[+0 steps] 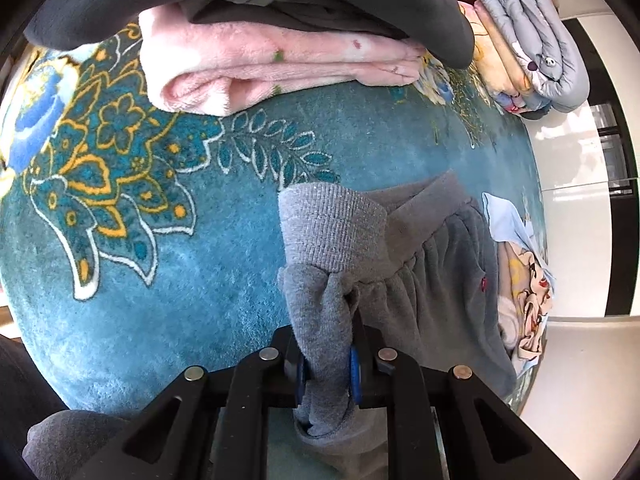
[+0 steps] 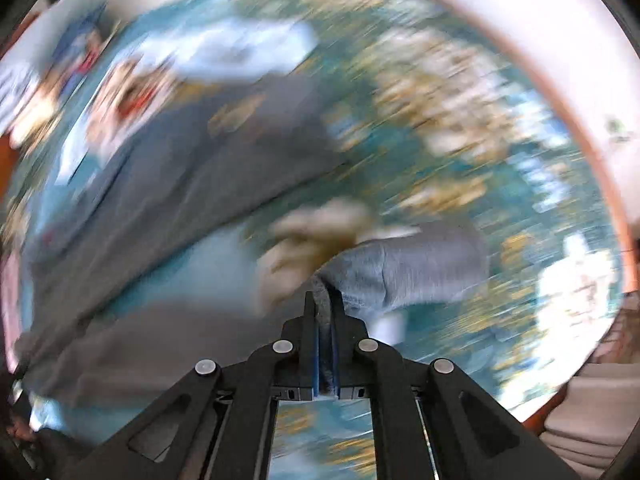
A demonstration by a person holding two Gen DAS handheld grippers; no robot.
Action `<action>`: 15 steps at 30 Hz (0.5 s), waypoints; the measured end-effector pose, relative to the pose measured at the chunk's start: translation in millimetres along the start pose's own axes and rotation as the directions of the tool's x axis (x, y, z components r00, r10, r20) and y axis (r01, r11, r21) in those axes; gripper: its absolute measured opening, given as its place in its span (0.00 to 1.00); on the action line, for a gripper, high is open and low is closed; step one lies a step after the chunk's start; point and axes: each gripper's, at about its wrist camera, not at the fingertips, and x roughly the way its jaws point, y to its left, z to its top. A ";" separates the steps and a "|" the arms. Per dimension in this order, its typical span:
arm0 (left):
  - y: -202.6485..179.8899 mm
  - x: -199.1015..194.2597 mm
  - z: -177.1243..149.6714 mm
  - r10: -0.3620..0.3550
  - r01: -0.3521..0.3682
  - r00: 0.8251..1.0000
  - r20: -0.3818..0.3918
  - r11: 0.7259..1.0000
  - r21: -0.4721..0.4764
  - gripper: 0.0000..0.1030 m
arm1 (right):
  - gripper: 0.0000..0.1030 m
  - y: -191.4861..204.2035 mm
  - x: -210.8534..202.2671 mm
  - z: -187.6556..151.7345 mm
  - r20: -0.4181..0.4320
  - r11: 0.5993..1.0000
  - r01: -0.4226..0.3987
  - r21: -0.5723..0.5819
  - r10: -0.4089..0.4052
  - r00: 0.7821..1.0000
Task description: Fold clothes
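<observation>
Gripping a grey sweatshirt (image 1: 432,292) w/ both tongs, over the teal patterned rug (image 1: 160,300) it's spread on. Left tongs (image 1: 326,364) clenched on a bunched wad of fabric right below a ribbed cuff (image 1: 332,232); blue pads (image 1: 354,368) show either side of the cloth. Right tongs (image 2: 326,312) clamped tight on a thin grey edge near another ribbed end; right wrist view is heavily motion-blurred, so exactly which part of the garment it has, can't tell. Rest of the sweatshirt lies on the rug btwn the two grips.

Handling, judged: soft fleecy knit, limp, no stiffness, so it will sag and drape from whatever point is held. Looks mid-weight, not slippery, not fragile; pads should hold w/o slipping. Ribbed cuffs and gathered seams are the thickest, firmest spots, so best pinch points. A thick wad like the left one may hold layers unevenly; a single-layer edge gives cleaner fold lines.

Nearby: folded pink fleece blanket (image 1: 280,64) w/ dark clothes (image 1: 280,4) on top, folded grey quilt (image 1: 532,36) far right, cartoon-print cloth (image 1: 528,292) just beside the sweatshirt.
</observation>
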 end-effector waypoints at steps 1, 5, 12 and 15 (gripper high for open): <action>1.1 -0.2 0.5 -0.002 0.002 1.000 -0.003 1.000 -0.003 0.17 | 0.06 17.8 13.5 -4.8 -0.027 0.999 -0.027 -0.016 0.027 0.999; 2.1 0.1 1.8 -0.009 0.009 1.000 -0.003 1.000 -0.003 0.18 | 0.14 74.9 42.9 -10.8 -0.051 0.989 -0.089 -0.116 0.083 0.995; 4.5 3.8 3.8 -0.014 0.014 1.000 -0.012 1.000 -0.021 0.18 | 0.51 105.8 9.9 5.0 -0.006 0.908 -0.316 -0.276 0.327 0.945; 5.9 4.7 4.6 -0.025 0.024 1.000 -0.016 0.999 -0.030 0.18 | 0.56 73.2 -1.7 25.6 0.066 0.937 -0.268 -0.224 0.289 0.955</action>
